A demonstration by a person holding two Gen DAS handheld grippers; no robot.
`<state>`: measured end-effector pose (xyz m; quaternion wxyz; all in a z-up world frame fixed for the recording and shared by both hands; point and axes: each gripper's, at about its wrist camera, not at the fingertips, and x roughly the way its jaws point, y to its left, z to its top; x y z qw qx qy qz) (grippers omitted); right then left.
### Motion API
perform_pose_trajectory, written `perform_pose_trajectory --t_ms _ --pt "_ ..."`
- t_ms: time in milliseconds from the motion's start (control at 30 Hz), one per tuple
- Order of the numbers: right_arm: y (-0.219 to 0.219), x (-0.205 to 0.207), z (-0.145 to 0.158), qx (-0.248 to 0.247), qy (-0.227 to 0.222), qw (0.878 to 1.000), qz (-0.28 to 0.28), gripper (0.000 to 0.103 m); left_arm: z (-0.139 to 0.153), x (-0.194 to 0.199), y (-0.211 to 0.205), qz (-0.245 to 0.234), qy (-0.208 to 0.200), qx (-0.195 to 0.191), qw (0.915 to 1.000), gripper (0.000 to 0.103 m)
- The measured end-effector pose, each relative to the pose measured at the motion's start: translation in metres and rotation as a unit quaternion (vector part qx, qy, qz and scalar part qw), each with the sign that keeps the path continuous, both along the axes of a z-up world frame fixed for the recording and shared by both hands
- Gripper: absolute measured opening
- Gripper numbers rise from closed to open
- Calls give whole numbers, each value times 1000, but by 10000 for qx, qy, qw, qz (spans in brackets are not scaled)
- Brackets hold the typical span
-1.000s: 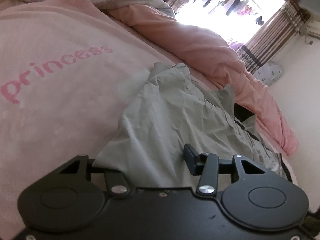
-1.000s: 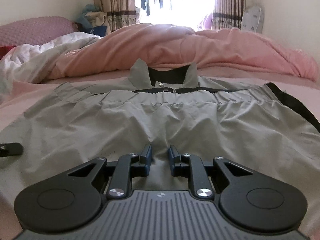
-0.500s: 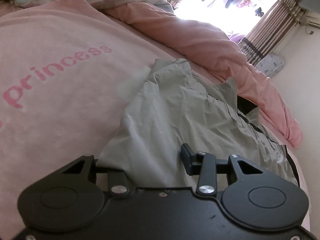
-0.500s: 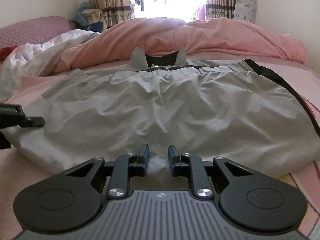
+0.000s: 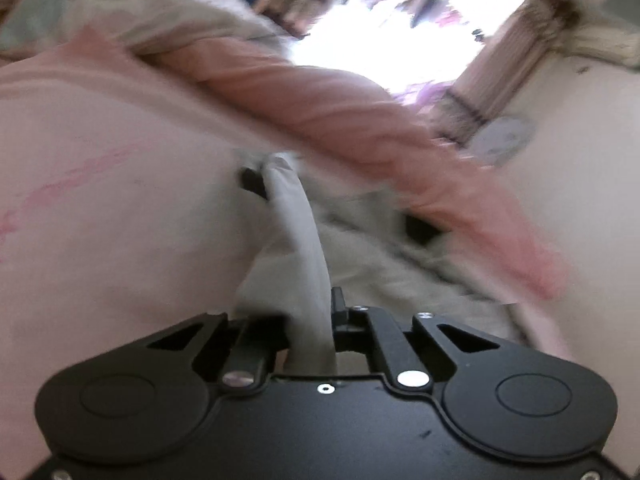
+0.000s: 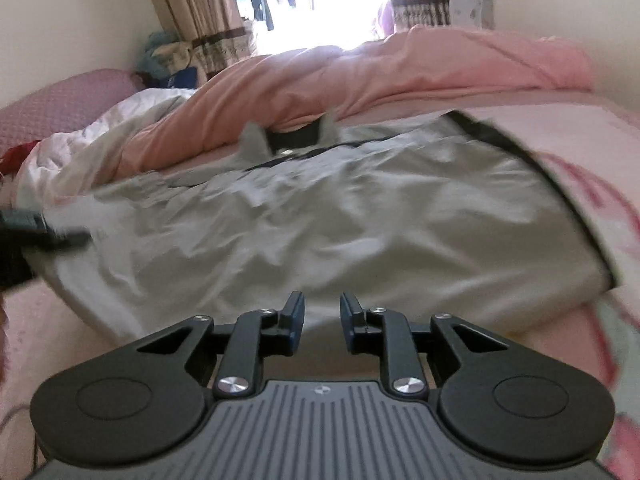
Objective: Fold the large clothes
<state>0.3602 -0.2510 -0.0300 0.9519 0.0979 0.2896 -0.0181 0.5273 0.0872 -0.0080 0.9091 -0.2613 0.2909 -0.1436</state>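
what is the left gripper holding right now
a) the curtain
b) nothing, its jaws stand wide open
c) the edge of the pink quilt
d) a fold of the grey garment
d: in the left wrist view the left gripper is shut on a strip of the grey garment, which runs up from between its fingers, while the pink quilt lies farther back on the bed.

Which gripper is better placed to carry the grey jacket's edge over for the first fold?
Left. The left gripper is already shut on a pinched edge of the crumpled grey jacket. The right gripper has nothing between its opening jaws, just short of the hem on the pink bedsheet.
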Motion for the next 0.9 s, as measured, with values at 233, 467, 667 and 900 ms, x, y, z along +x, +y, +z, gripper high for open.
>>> perform_pose_trajectory --t_ms 233,467,667,900 --pt "-63 -34 -2 347 -132 9978 -554 26 55 -18 -113 -1356 -1006 -316 9851 2" --pt "-113 -56 -6 348 -56 9928 -1141 26 6 -18 -284 -2929 -732 -138 9532 1" --pt "-136 -75 1 440 -200 9889 -1403 40 -56 -8 -344 -3135 -261 926 9447 45" --pt "-138 -60 3 1687 -653 9810 -695 60 15 -53 -242 -2341 -1154 1373 9555 84"
